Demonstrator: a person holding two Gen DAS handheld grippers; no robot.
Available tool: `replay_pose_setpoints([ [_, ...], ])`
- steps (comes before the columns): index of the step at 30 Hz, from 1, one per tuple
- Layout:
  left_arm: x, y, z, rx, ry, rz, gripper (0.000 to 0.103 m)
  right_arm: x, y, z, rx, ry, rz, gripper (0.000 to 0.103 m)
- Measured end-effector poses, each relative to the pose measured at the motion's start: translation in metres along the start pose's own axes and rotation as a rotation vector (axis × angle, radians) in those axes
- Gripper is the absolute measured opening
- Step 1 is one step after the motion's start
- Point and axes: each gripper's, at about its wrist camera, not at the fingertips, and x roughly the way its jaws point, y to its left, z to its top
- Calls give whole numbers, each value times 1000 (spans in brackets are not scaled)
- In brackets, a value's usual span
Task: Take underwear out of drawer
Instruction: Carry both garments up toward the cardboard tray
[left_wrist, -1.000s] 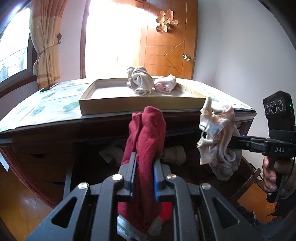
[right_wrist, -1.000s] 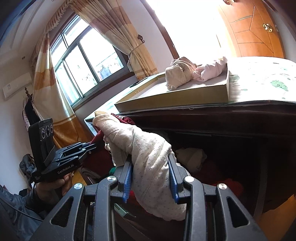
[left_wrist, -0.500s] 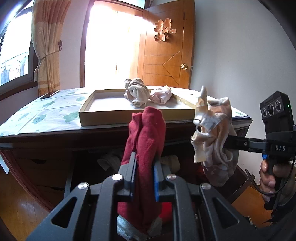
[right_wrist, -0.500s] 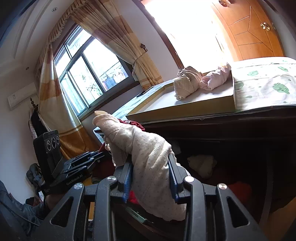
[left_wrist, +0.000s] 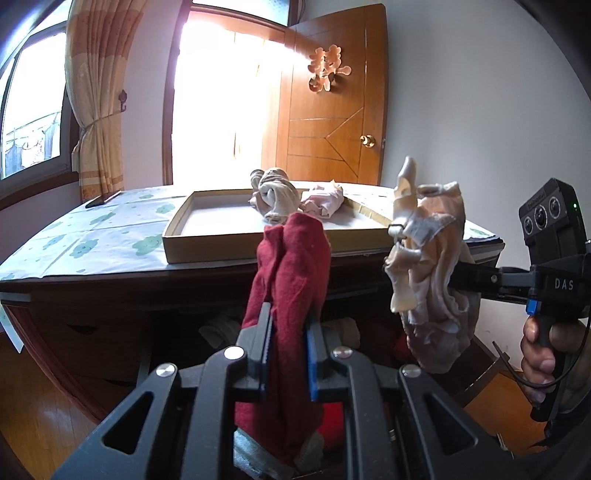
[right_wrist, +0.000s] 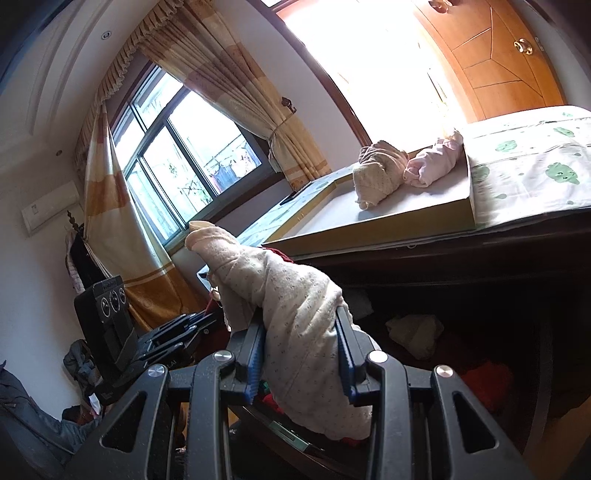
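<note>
Gripping a dark red garment (left_wrist: 291, 273), the left gripper (left_wrist: 287, 343) has both pads pressed into the cloth; fabric stands up above the fingers and hangs below them, in front of the dresser (left_wrist: 110, 306). Right gripper (right_wrist: 301, 354) pinches a cream dotted garment (right_wrist: 291, 306) between its blue pads; same item seen from the left wrist cam as a pale bundle to the right of the red one, approx. level w/ the dresser top edge. Both garments held clear of the open drawer (right_wrist: 480, 332); more clothing lies inside the drawer, incl. a pale piece (right_wrist: 413, 334) and a red piece (right_wrist: 487, 380). Shallow cardboard tray (left_wrist: 207, 247) sits on the dresser top; two rolled garments (left_wrist: 275, 199) rest at its far side, touching each other.
</note>
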Motion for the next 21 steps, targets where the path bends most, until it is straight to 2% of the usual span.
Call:
replay_pose_setpoints([
  [21,-12,-2,10,11,-48,3,13,-7,16,16,-26,-46,25,37],
])
